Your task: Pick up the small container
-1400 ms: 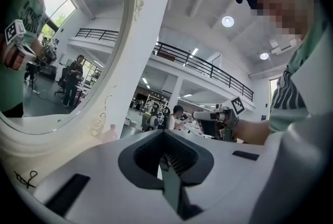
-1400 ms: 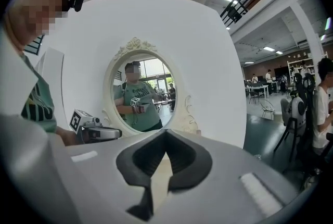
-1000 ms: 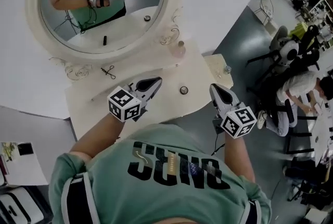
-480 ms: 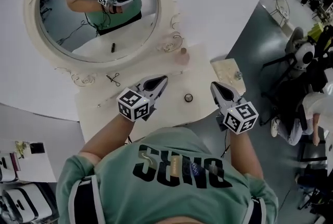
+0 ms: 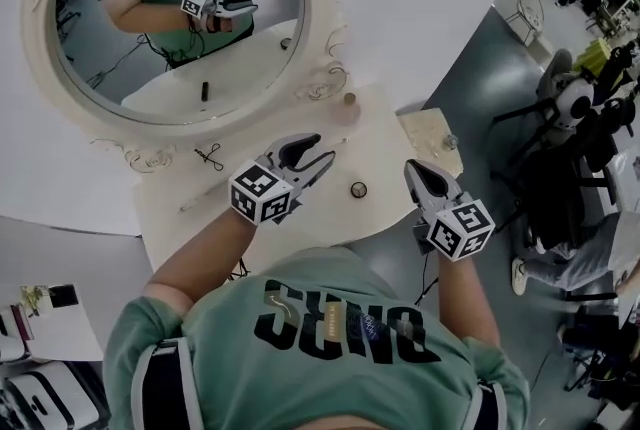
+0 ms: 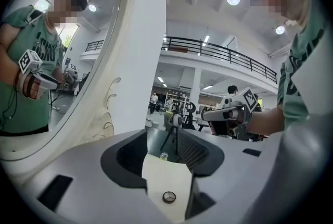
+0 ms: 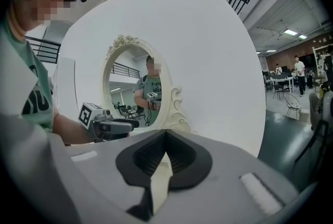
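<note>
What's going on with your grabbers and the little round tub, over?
Left gripper jaws just opened, nothing gripped; right gripper shut, empty. Small round dark-rimmed container untouched on cream dressing table, ahead of left jaws. Nothing in the way.

Cream surface (image 5: 380,153) with a curved front edge, set against a white wall. Near the front right, 1 small container (image 5: 358,189), round, dark-rimmed with a pale centre. Behind it, well apart, 1 pale bottle (image 5: 348,106), upright, just beside the scrolled foot of the ornate mirror frame (image 5: 325,76) at the back. Towards the left, 1 small black looped item (image 5: 209,157), and near it 1 thin pale rod (image 5: 203,199) lying flat.
</note>
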Motion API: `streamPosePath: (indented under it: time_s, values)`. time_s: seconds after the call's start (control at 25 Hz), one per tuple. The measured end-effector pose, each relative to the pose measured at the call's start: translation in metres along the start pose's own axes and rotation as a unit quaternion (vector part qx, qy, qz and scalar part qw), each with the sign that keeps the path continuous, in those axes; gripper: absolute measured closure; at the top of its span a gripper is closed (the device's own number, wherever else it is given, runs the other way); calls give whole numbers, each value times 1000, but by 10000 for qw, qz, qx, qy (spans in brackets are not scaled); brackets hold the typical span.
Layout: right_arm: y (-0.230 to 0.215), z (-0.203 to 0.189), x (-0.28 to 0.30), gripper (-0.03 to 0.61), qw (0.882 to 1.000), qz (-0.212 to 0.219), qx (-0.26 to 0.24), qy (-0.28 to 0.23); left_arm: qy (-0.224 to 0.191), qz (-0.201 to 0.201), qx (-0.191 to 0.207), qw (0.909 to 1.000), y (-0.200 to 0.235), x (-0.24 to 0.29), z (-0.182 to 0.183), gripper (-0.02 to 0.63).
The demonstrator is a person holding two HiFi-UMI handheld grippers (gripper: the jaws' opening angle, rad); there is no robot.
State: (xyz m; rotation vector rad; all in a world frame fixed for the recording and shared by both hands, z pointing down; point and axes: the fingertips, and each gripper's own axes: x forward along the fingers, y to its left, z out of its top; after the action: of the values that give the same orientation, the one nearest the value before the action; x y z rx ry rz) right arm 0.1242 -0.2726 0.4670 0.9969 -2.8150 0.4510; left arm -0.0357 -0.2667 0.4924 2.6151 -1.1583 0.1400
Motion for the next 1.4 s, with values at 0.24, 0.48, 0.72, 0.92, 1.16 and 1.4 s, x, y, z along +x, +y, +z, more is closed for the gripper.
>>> streamPosePath:
  time_s: [0.24,0.48,0.72,0.92,1.16,1.4]
  values:
    - [-13,-9,17,569,10000,25,1,77,199,101,30,9997,23,33,-18,393]
    - [-29,-12,26,569,10000,47,21,62,271,265,-118,9992,37,67,-28,391]
    - [-37,-14,44,569,10000,71,-4,65,286,454,-189,9984,58,89,-32,391]
    - [-50,-20,56,569,9999,47,69,89,414,502,-135,9978,72,112,-44,391]
    - [-51,-29,68,569,9995,56,258,189,490,586,-99,9970,86,123,-48,391]
    - [-55,-49,72,569,9985,121,452,284,344,577,387,9970,89,142,-42,421]
